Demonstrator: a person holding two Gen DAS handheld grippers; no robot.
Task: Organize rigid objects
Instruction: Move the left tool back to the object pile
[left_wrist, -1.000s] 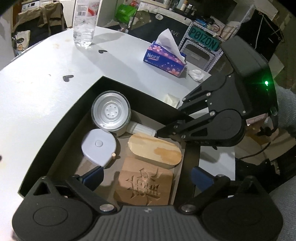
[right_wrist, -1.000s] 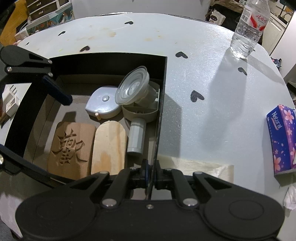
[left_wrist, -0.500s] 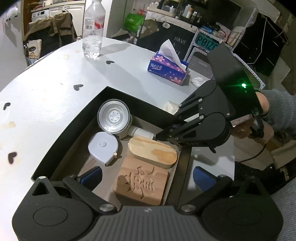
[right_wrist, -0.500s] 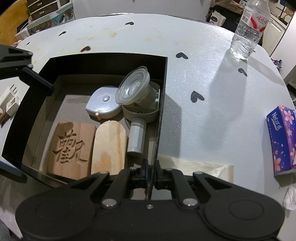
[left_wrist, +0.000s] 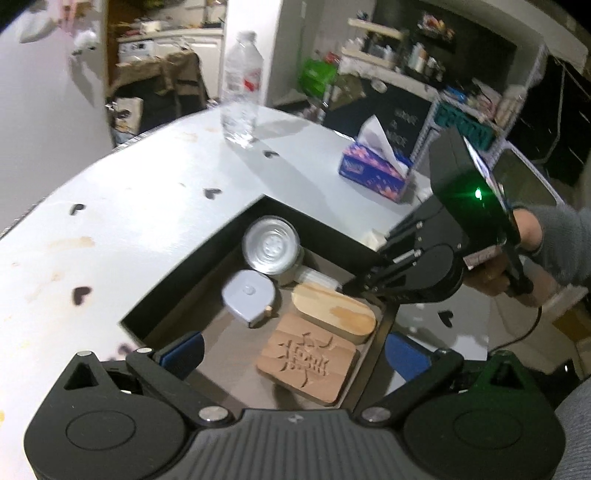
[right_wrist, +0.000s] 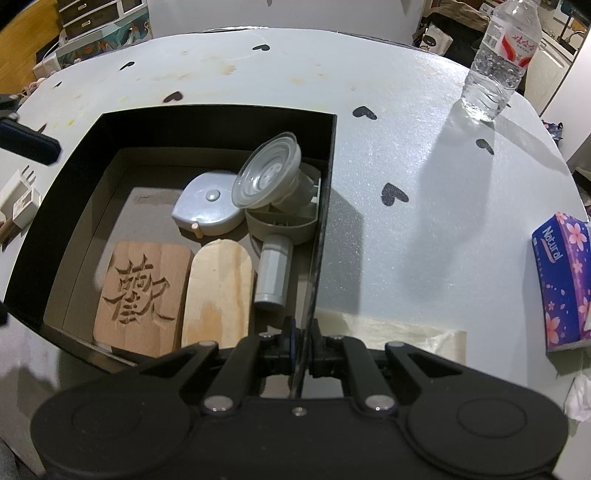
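A black box (right_wrist: 328, 155) on the white table holds a carved wooden block (right_wrist: 138, 291), a plain oval wooden block (right_wrist: 218, 291), a grey tape measure (right_wrist: 207, 208), a clear round cup (right_wrist: 266, 177) on a grey holder and a grey cylinder (right_wrist: 271, 269). The same items show in the left wrist view, with the carved block (left_wrist: 308, 363) nearest. My right gripper (right_wrist: 303, 339) is shut on the box's right wall (right_wrist: 314, 280). My left gripper (left_wrist: 293, 354) is open and empty, raised above the box's near corner.
A water bottle (right_wrist: 498, 62) stands at the far right of the table. A purple tissue box (right_wrist: 565, 280) lies at the right edge. A white plug adapter (right_wrist: 20, 201) lies left of the box. Cream paper (right_wrist: 388, 332) lies by the right gripper.
My left gripper has lifted and drawn back from the box, still open. My right gripper has stayed clamped on the box wall.
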